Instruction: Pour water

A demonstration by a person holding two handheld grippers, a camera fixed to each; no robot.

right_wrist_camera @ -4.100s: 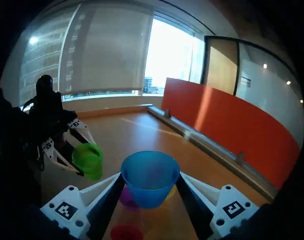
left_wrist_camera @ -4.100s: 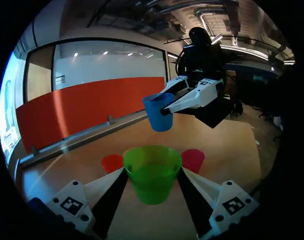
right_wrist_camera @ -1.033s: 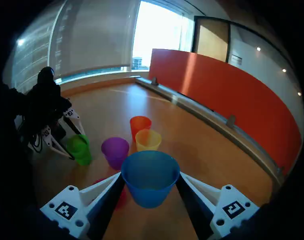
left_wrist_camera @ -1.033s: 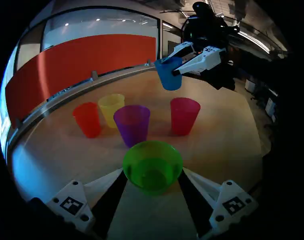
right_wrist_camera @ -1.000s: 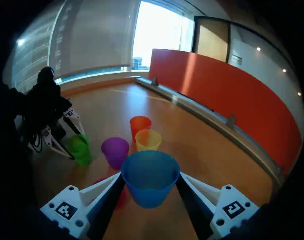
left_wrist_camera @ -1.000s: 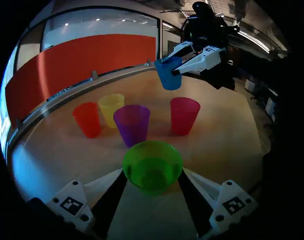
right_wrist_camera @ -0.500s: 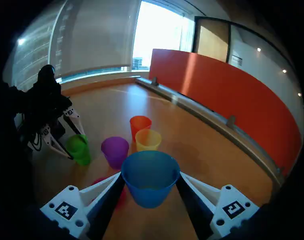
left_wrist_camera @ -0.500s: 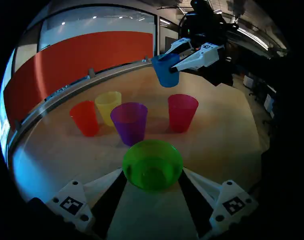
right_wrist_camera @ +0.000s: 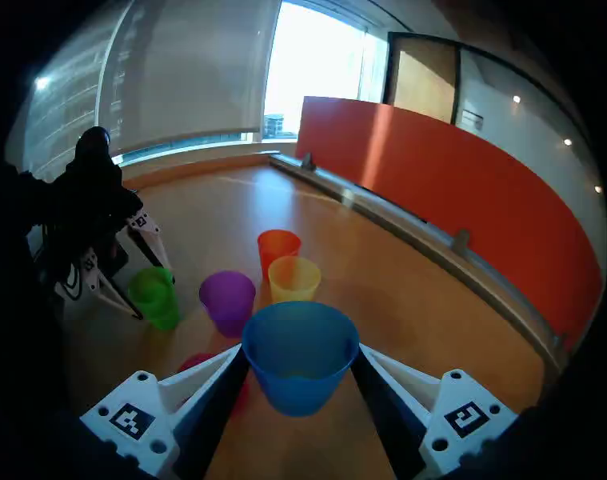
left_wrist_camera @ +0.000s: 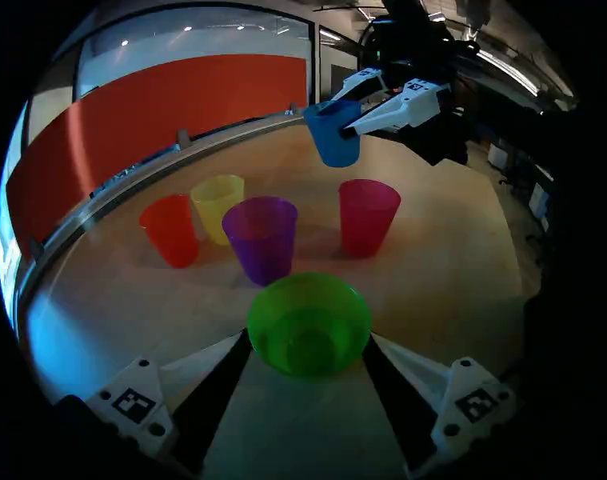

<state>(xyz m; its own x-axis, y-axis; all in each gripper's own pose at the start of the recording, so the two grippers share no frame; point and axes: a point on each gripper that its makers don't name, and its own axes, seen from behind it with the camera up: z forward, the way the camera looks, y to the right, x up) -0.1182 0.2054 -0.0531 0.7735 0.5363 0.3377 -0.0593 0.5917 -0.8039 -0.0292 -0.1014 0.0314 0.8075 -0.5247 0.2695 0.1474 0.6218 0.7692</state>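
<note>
Over the wooden surface [left_wrist_camera: 455, 264], both held cups were hanging in the air, with nothing poured that I could see. The left gripper [left_wrist_camera: 307, 342] had its fingers closed in on the green cup [left_wrist_camera: 309, 320], one against each side. The right gripper [right_wrist_camera: 300, 352] had the blue cup [right_wrist_camera: 300, 380] pinched the same way, so neither was open any wider than its cup.

So what changed? A few seconds earlier both cups were held up high, with mostly wall behind them. By this point they'd been brought down and angled over the little group standing on the surface: the pink cup [left_wrist_camera: 368, 216], purple cup [left_wrist_camera: 261, 236], yellow cup [left_wrist_camera: 217, 204] and orange cup [left_wrist_camera: 169, 228]. In the last half second the green cup had crept a touch nearer the purple one. The blue cup barely budged and, in the left gripper view, hung just above the pink one.

Both held cups looked roughly upright, with no stream coming off either rim. My read is that this was the lining-up bit and the pour itself hadn't started. The blue cup looked aimed at the pink one, and the green cup maybe at the purple. I couldn't tell how much water was in either cup.
</note>
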